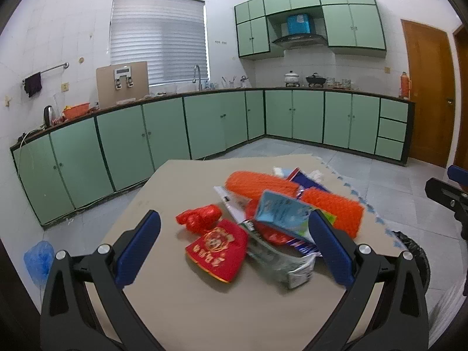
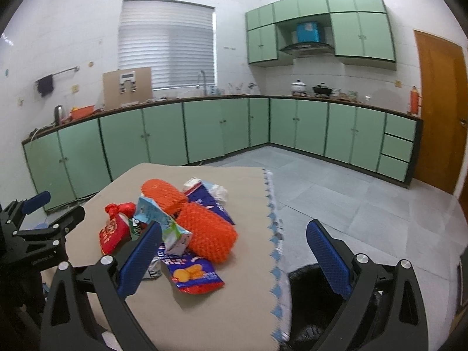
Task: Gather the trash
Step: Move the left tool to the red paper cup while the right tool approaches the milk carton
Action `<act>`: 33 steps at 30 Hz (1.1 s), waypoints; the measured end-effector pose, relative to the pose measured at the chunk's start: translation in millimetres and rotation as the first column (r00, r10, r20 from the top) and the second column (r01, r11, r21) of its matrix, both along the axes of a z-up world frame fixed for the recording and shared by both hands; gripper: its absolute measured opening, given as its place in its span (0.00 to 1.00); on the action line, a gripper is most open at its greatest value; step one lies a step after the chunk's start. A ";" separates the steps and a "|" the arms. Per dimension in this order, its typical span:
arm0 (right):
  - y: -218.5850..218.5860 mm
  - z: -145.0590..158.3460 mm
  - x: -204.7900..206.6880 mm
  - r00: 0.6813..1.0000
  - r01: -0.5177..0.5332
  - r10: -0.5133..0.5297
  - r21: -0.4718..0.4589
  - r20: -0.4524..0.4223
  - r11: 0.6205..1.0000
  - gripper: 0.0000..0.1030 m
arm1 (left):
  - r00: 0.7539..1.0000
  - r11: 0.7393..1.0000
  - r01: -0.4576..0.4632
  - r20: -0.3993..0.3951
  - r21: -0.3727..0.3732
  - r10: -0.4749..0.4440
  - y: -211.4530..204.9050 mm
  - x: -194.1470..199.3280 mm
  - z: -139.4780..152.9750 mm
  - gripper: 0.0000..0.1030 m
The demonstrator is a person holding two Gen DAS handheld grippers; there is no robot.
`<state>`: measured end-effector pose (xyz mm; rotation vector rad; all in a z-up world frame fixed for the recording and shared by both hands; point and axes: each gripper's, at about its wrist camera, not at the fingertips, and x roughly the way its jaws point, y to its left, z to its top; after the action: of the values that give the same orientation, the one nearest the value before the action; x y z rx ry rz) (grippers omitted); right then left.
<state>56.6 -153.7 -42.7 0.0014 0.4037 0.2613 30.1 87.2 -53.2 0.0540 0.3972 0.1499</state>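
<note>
A pile of trash lies on a beige table (image 1: 181,307): two orange foam nets (image 1: 260,185) (image 2: 207,234), a light blue carton (image 1: 280,215) (image 2: 152,213), a red envelope (image 1: 219,248) (image 2: 112,232), a crumpled red wrapper (image 1: 200,218), a blue snack wrapper (image 2: 193,275). My left gripper (image 1: 234,248) is open, its fingers either side of the pile, above the table. My right gripper (image 2: 234,257) is open and empty, over the table's right edge. A black-lined trash bin (image 2: 316,301) (image 1: 415,251) stands beside the table on the right.
Green kitchen cabinets (image 1: 204,125) line the back and left walls. A wooden door (image 1: 424,93) is at the right. A blue plastic bag (image 1: 39,259) lies on the tiled floor at the left. The table cloth has a blue patterned edge (image 2: 275,234).
</note>
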 end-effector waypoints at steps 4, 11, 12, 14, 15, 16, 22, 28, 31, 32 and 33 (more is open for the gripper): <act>17.8 -15.9 17.0 0.998 -0.051 0.051 0.014 -0.027 0.999 0.89 | 1.000 1.000 -0.016 -0.024 0.007 0.017 11.9 7.4 -13.5 0.95; 39.6 -40.3 46.0 0.990 -0.109 0.111 0.032 -0.090 0.994 0.78 | 0.995 0.999 -0.054 -0.086 -0.001 0.054 30.2 24.7 -36.2 0.95; 40.4 -43.0 49.6 0.988 -0.114 0.117 0.041 -0.104 0.993 0.77 | 0.994 0.998 -0.055 -0.099 -0.006 0.054 32.2 27.4 -39.9 0.95; 40.3 -47.5 53.7 0.985 -0.110 0.117 0.055 -0.125 0.992 0.77 | 0.991 0.998 -0.058 -0.119 -0.017 0.056 35.5 30.7 -46.9 0.95; 40.3 -49.2 54.8 0.985 -0.109 0.116 0.059 -0.130 0.992 0.77 | 0.989 0.998 -0.060 -0.133 -0.021 0.057 37.2 32.6 -51.3 0.95; 40.1 -50.8 55.7 0.984 -0.108 0.115 0.058 -0.134 0.992 0.77 | 0.987 0.998 -0.060 -0.148 -0.025 0.056 37.9 34.6 -55.9 0.95; 39.0 -59.2 61.3 0.983 -0.091 0.097 0.047 -0.158 0.995 0.77 | 0.984 0.998 -0.060 -0.171 -0.004 0.058 34.9 46.6 -73.9 0.95; 42.5 -63.8 66.0 0.982 -0.089 0.093 0.030 -0.164 0.996 0.77 | 0.981 0.999 -0.044 -0.188 0.027 0.049 29.2 65.0 -84.0 0.95; 43.3 -64.5 67.6 0.982 -0.089 0.092 0.022 -0.167 0.996 0.77 | 0.975 0.999 -0.044 -0.216 0.028 0.049 28.1 72.9 -89.1 0.95; 43.2 -65.1 68.4 0.981 -0.088 0.091 0.022 -0.169 0.996 0.77 | 0.973 0.999 -0.043 -0.226 0.027 0.048 28.3 76.3 -91.5 0.95; 43.0 -65.8 69.4 0.981 -0.086 0.089 0.023 -0.173 0.996 0.77 | 0.971 0.999 -0.042 -0.233 0.026 0.047 28.9 78.5 -91.8 0.95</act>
<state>126.0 -110.7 -108.5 0.0214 0.5764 0.3528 108.6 116.2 -145.0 0.0836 0.6328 0.1930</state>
